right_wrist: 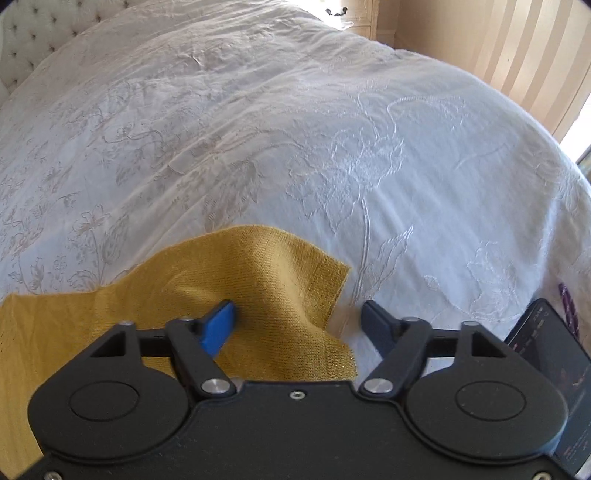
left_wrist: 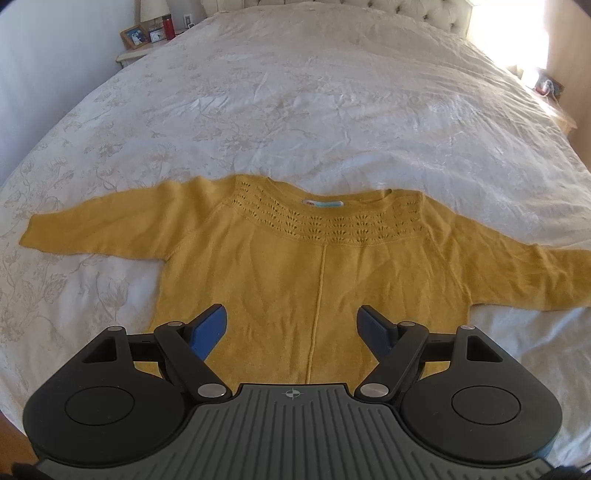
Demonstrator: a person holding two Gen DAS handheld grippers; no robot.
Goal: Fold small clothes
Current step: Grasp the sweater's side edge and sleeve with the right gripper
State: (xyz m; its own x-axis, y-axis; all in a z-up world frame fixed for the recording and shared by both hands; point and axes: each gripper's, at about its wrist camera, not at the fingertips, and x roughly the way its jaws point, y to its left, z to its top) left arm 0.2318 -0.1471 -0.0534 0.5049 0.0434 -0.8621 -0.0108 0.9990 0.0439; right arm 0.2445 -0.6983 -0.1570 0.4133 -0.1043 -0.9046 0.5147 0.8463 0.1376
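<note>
A mustard-yellow knit sweater (left_wrist: 295, 266) lies flat on the white bedspread (left_wrist: 295, 110), neckline away from me and both sleeves spread sideways. My left gripper (left_wrist: 291, 321) hovers open over the sweater's lower body, straddling the centre seam with nothing between its blue pads. In the right wrist view, the cuff end of one yellow sleeve (right_wrist: 280, 280) lies rumpled between the fingers of my right gripper (right_wrist: 297, 317). Its jaws stand apart: the left pad (right_wrist: 218, 325) is over the cloth, the right pad (right_wrist: 376, 325) is just past the cuff edge over the sheet.
A dark phone (right_wrist: 546, 354) lies on the bed close to the right gripper's right side, beside something purple (right_wrist: 569, 310). A nightstand (left_wrist: 147, 37) with picture frames and a red bottle (left_wrist: 169, 26) stands at the far left by the tufted headboard (left_wrist: 351, 7).
</note>
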